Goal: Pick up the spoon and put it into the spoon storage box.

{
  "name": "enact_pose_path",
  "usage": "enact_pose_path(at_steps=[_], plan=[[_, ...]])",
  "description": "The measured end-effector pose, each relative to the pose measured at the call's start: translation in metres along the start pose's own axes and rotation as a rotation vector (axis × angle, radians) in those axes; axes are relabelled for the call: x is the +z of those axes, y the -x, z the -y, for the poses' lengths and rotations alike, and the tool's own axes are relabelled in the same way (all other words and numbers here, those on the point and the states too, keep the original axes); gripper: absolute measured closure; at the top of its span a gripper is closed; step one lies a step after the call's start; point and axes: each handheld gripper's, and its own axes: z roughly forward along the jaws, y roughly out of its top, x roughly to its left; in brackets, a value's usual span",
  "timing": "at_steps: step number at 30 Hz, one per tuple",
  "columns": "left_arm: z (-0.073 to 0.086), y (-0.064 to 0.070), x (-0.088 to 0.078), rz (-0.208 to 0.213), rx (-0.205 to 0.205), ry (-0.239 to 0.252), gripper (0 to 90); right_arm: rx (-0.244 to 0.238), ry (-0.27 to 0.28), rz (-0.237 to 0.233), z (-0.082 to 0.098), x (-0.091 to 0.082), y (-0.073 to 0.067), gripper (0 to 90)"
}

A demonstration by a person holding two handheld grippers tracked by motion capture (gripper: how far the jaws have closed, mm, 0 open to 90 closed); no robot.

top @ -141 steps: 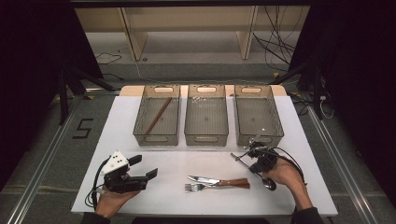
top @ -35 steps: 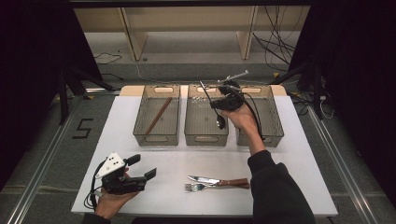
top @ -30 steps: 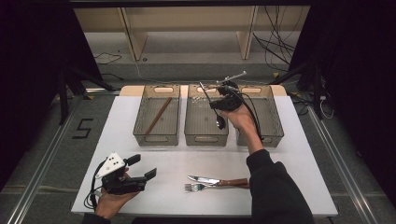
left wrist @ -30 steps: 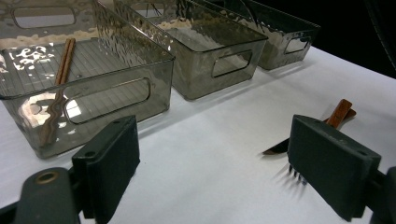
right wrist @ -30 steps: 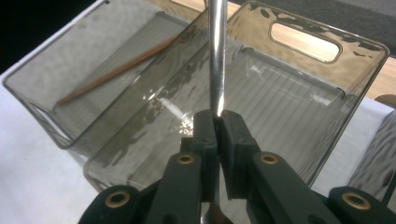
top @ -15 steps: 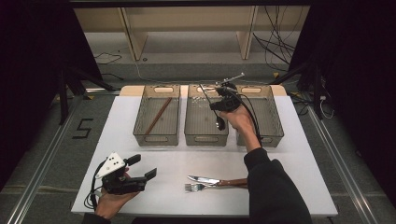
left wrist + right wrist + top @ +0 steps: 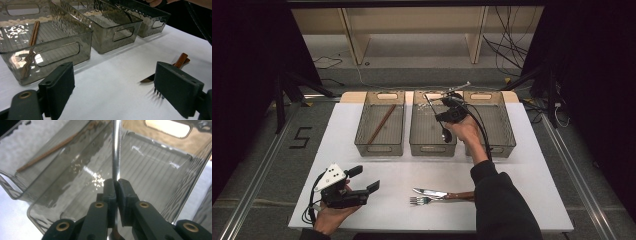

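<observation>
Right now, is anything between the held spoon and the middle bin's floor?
Nothing visible. The right gripper holds the spoon over the middle bin, whose ribbed floor looks bare beneath it.

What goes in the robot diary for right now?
right gripper: shut on spoon | over middle bin | left gripper: open, idle

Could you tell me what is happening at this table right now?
A person is sorting cutlery into three clear bins. The right tool is shut on a metal spoon and holds it over the middle bin. The left bin has chopsticks in it. A knife and a fork lie on the white table near the front edge. The left tool is open with nothing between its jaws.
</observation>
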Motion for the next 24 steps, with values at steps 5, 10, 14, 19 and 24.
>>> enact_pose_path(at_steps=[5,10,14,19,24], plan=[[0.000,0.000,0.000,0.000,0.002,0.000,16.4,0.008,-0.016,0.001,0.006,0.006,0.002,85.2],[0.000,0.001,0.001,-0.001,0.001,-0.002,16.4,0.011,-0.053,0.005,0.009,0.010,0.003,75.4],[0.000,0.000,0.000,0.000,0.001,-0.001,16.4,0.012,-0.061,0.019,0.009,0.007,0.003,60.1],[0.000,0.001,0.001,0.000,0.001,-0.003,16.4,-0.027,-0.022,0.005,0.008,-0.007,-0.001,49.2],[0.000,0.000,0.000,-0.002,0.001,-0.003,16.4,-0.114,0.008,-0.043,0.012,-0.025,-0.011,38.1]])
